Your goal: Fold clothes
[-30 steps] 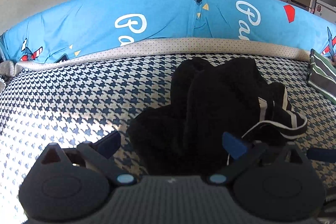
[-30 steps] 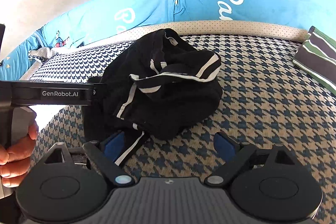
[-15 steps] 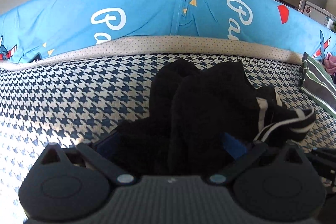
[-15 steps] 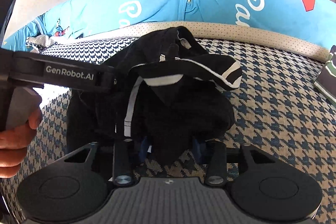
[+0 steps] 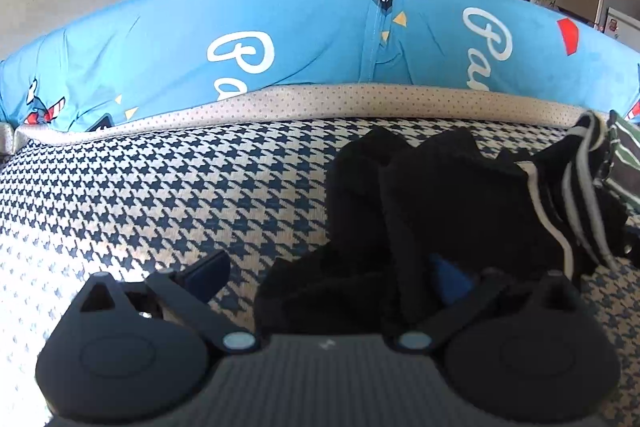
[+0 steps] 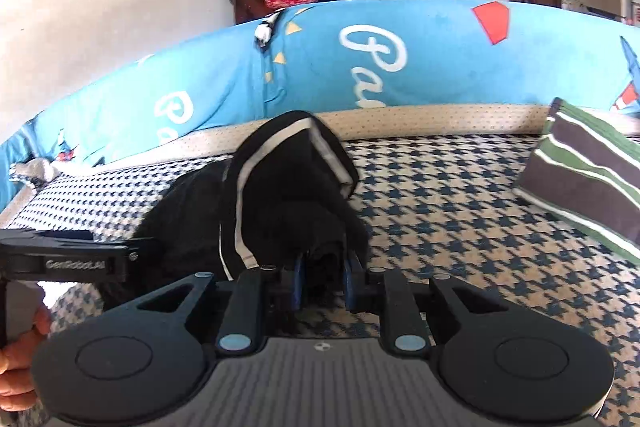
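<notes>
The crumpled black garment with white stripes lies on the houndstooth mattress, soft and limp (likely light). The right gripper, jaws having just closed, pinches its near edge; the left gripper stands spread around another fold, better moved to a hem.

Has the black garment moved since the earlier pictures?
Yes. The right gripper, whose jaws have just been closing, is shut on the black garment and has lifted its striped edge up toward the blue cushion behind it.
</notes>
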`<move>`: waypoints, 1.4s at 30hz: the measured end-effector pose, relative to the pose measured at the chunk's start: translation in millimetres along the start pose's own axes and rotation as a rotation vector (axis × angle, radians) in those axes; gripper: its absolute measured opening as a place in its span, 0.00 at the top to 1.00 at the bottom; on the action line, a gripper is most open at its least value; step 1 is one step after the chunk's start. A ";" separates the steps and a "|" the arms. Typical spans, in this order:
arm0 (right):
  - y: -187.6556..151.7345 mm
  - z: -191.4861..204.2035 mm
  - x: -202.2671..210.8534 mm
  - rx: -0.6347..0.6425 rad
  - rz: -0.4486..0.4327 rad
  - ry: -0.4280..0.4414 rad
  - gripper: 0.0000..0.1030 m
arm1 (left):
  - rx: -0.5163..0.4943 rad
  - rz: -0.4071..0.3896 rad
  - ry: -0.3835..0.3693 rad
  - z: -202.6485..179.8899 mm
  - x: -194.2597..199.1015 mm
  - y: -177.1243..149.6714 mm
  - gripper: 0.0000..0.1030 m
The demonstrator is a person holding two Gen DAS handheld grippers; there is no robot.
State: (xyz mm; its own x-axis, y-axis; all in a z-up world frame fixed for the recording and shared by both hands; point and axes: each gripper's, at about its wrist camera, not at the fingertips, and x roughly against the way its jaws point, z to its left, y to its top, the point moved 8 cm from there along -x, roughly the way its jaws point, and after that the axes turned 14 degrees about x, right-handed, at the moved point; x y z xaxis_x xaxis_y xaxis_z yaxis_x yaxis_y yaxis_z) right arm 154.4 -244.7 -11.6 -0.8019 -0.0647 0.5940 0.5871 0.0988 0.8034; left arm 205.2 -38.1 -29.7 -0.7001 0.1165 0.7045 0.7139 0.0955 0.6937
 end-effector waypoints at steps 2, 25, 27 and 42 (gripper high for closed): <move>-1.2 -13.3 -0.3 -0.038 0.012 -0.036 0.83 | 0.017 0.012 0.006 3.6 -2.7 -0.4 0.00; 8.1 -6.8 12.3 0.016 -0.044 0.063 0.31 | -0.242 -0.029 -0.169 -56.7 49.6 -26.3 0.00; 4.6 -5.3 5.6 0.012 -0.024 0.075 0.26 | -0.270 -0.009 -0.203 -65.4 49.4 -35.7 0.00; 4.4 -7.1 -19.7 -0.061 -0.009 0.147 0.74 | -0.326 0.000 -0.173 -93.1 19.0 -62.2 0.00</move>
State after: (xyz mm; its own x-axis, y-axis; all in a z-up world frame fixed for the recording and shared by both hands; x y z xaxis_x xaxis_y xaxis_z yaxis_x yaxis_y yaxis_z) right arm 173.6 -250.1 -19.5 -0.7850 -0.2100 0.5828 0.5892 0.0372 0.8071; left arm 146.2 -133.9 -45.5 -0.6678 0.2845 0.6878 0.6522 -0.2215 0.7249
